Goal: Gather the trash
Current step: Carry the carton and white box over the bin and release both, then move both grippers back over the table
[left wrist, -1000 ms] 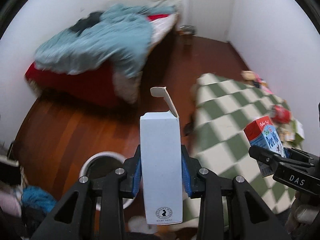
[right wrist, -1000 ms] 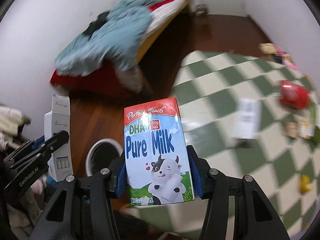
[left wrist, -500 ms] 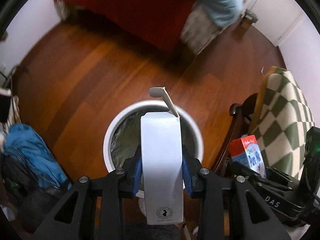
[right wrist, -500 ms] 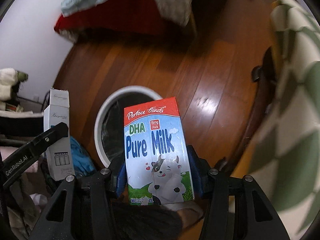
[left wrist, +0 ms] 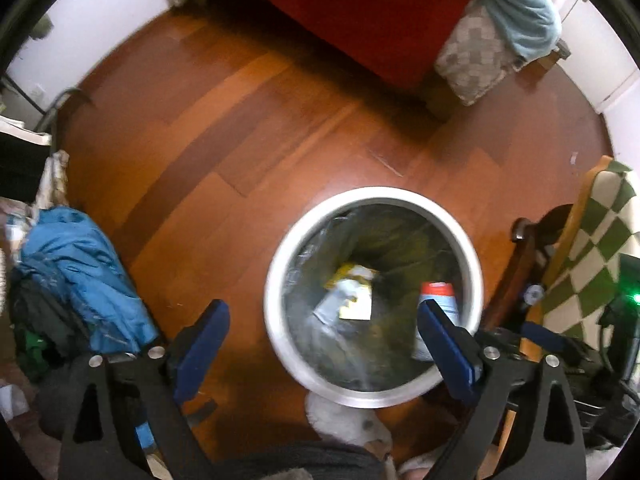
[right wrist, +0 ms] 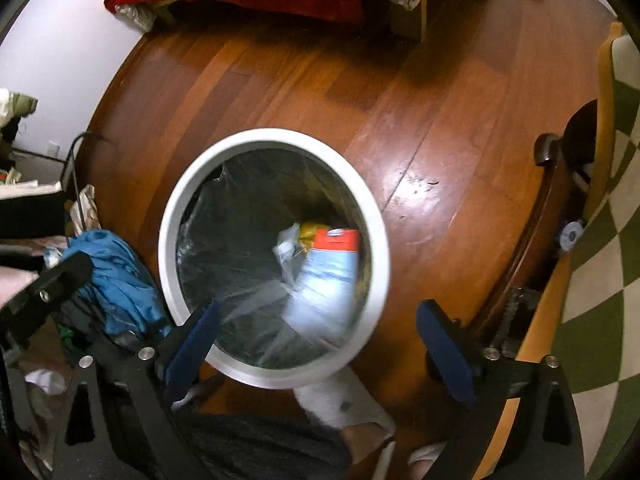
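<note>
Now both our left gripper (left wrist: 320,340) and right gripper (right wrist: 316,340) hang spread and empty above the white bin (right wrist: 176,216); the light, crushable milk carton (right wrist: 328,280) lies inside it, best gripped across its flat sides.

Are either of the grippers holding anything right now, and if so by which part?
Nothing is held. The left gripper and the right gripper both have their jaws wide apart and empty above the trash bin; the milk carton lies inside it.
</note>
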A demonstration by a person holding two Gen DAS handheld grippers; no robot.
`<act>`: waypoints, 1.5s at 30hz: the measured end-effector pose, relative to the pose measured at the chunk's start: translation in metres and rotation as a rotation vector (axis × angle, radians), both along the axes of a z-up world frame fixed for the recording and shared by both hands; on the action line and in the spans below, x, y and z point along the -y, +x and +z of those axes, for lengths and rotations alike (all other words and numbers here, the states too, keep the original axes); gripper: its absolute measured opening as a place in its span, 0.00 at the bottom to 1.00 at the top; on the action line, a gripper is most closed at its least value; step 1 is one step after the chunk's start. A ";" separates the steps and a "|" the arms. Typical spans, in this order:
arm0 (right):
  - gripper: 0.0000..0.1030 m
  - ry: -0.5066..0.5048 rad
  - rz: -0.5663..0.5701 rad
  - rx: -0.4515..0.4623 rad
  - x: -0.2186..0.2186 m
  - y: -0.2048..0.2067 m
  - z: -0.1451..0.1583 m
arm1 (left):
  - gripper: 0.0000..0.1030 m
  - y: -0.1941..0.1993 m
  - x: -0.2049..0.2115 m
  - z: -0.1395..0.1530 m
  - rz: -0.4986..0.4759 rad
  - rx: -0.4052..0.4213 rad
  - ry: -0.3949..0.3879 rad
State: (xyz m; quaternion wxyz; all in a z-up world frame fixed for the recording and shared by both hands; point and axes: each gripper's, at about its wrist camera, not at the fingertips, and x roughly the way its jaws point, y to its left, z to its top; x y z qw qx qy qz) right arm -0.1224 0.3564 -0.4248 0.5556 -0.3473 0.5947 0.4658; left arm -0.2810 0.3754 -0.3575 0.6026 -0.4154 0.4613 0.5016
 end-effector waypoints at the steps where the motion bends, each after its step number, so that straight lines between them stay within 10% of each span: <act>1: 0.96 -0.010 0.010 0.031 0.003 -0.001 0.001 | 0.93 0.001 0.002 0.001 -0.003 -0.015 0.011; 25: 0.96 0.032 0.050 0.146 0.061 -0.017 0.072 | 0.93 -0.002 0.062 0.046 -0.039 -0.048 0.086; 45: 0.96 0.387 -0.131 -0.060 0.172 0.038 0.279 | 0.93 0.049 0.142 0.210 -0.094 0.039 0.348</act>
